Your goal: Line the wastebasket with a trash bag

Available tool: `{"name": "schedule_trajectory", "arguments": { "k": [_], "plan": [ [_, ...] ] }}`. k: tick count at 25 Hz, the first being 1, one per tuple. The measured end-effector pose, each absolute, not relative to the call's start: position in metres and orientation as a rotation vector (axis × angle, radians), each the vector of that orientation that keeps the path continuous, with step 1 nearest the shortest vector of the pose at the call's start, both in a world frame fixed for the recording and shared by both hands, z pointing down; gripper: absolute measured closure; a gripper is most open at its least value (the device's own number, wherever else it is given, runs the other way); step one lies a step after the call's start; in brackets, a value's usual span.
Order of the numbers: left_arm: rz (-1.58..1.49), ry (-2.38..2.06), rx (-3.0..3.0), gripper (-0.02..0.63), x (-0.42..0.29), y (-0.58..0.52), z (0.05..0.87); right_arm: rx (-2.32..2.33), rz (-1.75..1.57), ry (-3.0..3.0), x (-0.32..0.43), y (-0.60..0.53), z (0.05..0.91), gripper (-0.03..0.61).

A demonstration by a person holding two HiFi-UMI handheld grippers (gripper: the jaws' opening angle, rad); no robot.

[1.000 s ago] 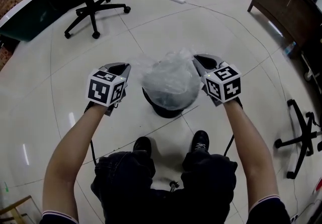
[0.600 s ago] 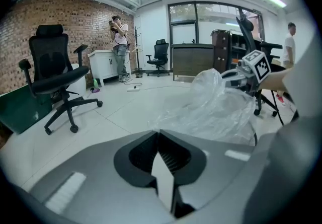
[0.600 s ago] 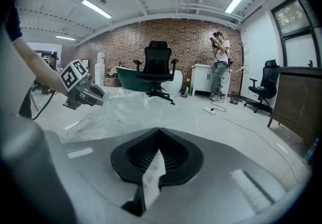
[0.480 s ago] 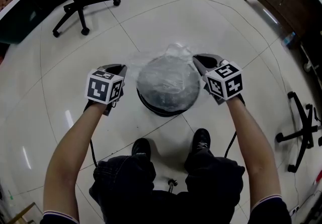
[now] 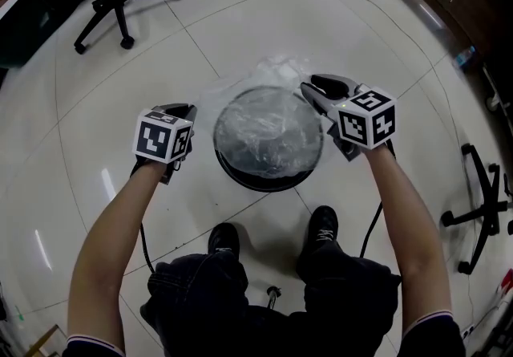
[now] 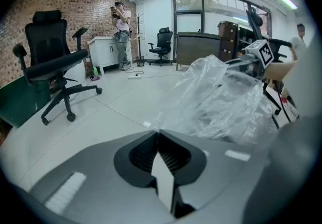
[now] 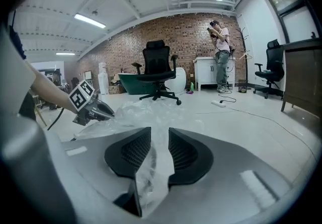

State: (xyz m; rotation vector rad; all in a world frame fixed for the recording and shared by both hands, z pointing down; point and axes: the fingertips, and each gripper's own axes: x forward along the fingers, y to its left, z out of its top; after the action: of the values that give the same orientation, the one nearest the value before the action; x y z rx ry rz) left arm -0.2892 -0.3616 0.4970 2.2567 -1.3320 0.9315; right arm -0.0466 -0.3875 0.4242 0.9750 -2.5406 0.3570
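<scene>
**Plastic trash bag [image 5: 268, 135] half let go**

The trash bag lay spread across the mouth of the black wastebasket [image 5: 260, 184] on the floor [image 5: 96, 147]. The left tongs [image 5: 181, 112] pinched its left edge tight. The right tongs [image 5: 314, 89] had just been opening, with film lying slack between the parted jaws. A tug from the left could drag the unanchored right side off the rim, leaving the bag crumpled on top.
</scene>
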Motion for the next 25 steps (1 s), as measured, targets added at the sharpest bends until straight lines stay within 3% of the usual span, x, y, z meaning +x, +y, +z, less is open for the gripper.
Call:
{"name": "schedule_trajectory", "arguments": {
  "k": [25],
  "plan": [
    [1.039, -1.174, 2.142, 0.603, -0.284, -0.361, 0.58, 0.872, 0.498, -2.377, -0.027, -0.421, 0.516, 0.5]
  ]
}}
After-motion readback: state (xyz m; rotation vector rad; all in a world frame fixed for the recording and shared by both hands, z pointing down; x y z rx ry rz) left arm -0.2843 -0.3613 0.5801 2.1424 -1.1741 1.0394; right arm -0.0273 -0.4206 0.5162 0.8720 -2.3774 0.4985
